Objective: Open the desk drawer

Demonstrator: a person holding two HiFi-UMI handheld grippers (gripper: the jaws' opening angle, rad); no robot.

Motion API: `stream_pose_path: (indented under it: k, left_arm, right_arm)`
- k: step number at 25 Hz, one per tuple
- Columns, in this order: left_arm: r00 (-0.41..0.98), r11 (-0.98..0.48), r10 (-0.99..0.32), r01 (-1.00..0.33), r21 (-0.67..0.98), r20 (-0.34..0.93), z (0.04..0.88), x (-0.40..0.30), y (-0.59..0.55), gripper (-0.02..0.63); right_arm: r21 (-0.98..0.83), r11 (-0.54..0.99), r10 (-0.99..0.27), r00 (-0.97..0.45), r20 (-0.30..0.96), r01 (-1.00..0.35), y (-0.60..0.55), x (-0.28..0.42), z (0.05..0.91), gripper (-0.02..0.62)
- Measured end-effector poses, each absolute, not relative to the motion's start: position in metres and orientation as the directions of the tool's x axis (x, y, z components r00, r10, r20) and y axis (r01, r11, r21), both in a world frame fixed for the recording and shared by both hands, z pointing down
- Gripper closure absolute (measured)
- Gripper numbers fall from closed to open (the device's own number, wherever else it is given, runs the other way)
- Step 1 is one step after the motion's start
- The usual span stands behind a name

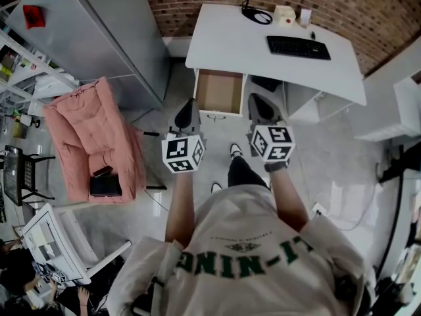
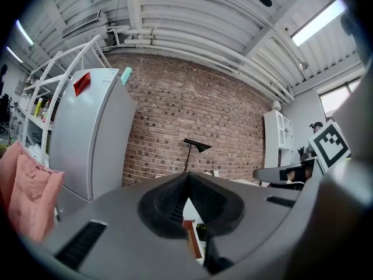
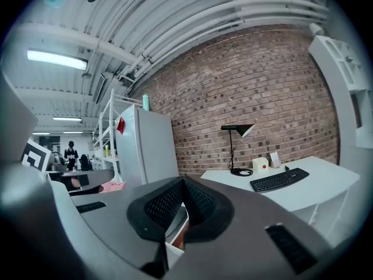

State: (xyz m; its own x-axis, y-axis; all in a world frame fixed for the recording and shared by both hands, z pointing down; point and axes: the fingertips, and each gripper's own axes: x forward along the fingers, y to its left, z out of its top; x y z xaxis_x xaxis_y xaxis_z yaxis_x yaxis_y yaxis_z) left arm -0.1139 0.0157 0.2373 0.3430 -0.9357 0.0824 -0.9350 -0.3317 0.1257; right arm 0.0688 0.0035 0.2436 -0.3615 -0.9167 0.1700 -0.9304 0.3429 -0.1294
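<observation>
The white desk stands ahead of me against the brick wall. Its drawer is pulled out, and its brown inside shows with nothing in it. My left gripper hovers just in front of the drawer's left corner, shut on nothing and apart from the drawer. My right gripper hangs off the drawer's right side, also shut and holding nothing. In the left gripper view the tips meet, with a sliver of the drawer below them. The right gripper view shows its tips meeting too, the desk to the right.
A black keyboard and a lamp base sit on the desk. A tall grey cabinet stands at the left, with a pink armchair in front of it. White shelves stand at the right. My feet are on the floor below the drawer.
</observation>
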Motion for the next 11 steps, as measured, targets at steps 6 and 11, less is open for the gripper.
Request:
stream_pose_path:
  k: [6, 11]
  left_arm:
    - [0.346, -0.332, -0.932, -0.934, 0.132, 0.106, 0.248, -0.108, 0.008, 0.604]
    - [0.343, -0.33, -0.932, -0.937, 0.112, 0.12, 0.26, -0.102, -0.009, 0.604]
  right_arm:
    - [-0.132, 0.358, -0.905, -0.378, 0.193, -0.925, -0.004, 0.066, 0.253, 0.595]
    - [-0.145, 0.353, -0.904, -0.376, 0.201, -0.925, -0.024, 0.072, 0.265, 0.595]
